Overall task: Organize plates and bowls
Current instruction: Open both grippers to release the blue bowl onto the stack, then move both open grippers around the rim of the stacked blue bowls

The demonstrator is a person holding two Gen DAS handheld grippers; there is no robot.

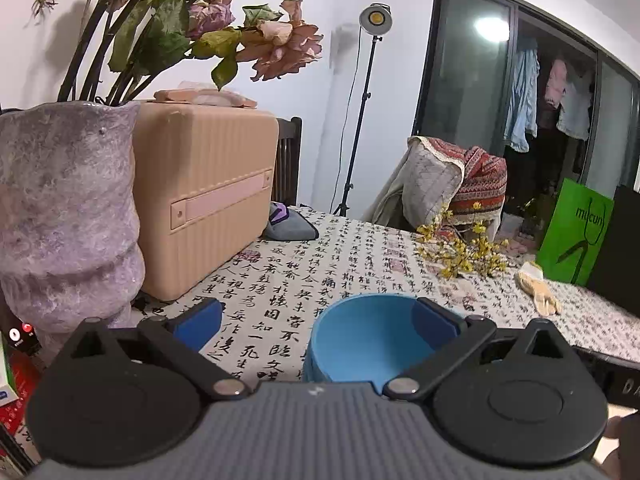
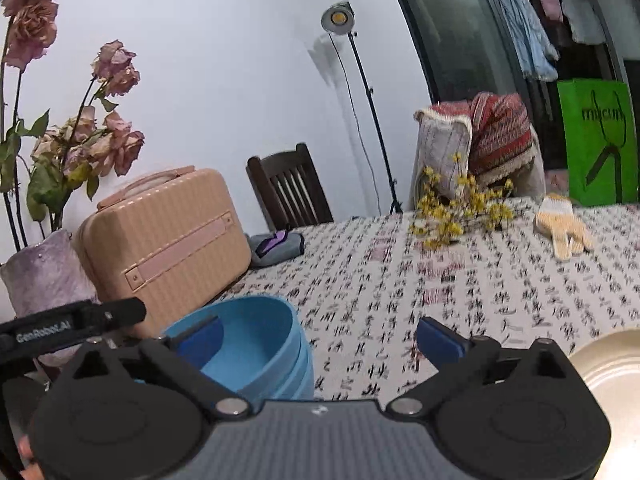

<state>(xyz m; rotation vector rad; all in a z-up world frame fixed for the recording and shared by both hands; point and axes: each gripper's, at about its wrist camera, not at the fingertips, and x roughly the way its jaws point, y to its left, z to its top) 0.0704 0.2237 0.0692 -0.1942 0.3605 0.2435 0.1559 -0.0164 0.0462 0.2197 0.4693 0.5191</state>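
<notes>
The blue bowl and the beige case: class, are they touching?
Cannot tell. In the right wrist view the blue bowl overlaps the beige case, hiding any gap; in the left wrist view they appear separated by tablecloth, but the gripper hides the bowl's base.

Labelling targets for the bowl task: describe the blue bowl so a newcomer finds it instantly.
Start at the table with the calligraphy-print cloth, then the beige ribbed case at its left. The blue bowl sits just in front of that case, nearest the camera. It is the only solid blue, deep round container; the cream plate lies flat.

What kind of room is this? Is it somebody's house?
Probably a home dining room: a table with a calligraphy-print tablecloth, a wooden chair, a vase of dried roses, and laundry hanging behind the glass door.
</notes>
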